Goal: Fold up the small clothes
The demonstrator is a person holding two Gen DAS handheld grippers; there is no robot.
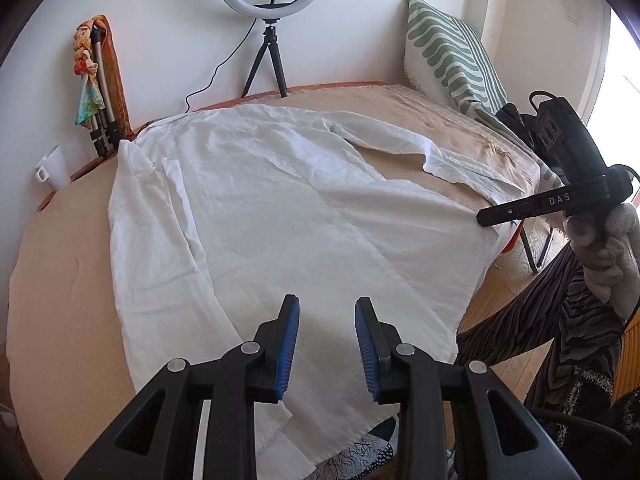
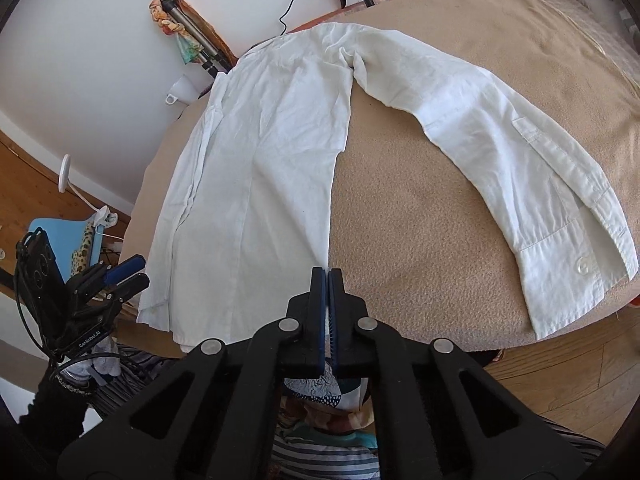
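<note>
Beige table cover (image 2: 420, 208) carries one wrinkled white shirt (image 2: 256, 168), one sleeve flung out. My right gripper (image 2: 328, 276) pinches its hem edge; my left gripper (image 1: 326, 320) hangs spread above it.

the right gripper (image 2: 328, 276) has its blue pads pressed together on the near side edge of the white shirt (image 2: 256, 160) — a sliver of cloth shows between them. the shirt lies flat on the beige table cover (image 2: 420, 216), 1 sleeve (image 2: 500, 152) stretched out to the right. the left gripper (image 2: 128, 272) hovers at the shirt's near left corner, pads apart.
</note>
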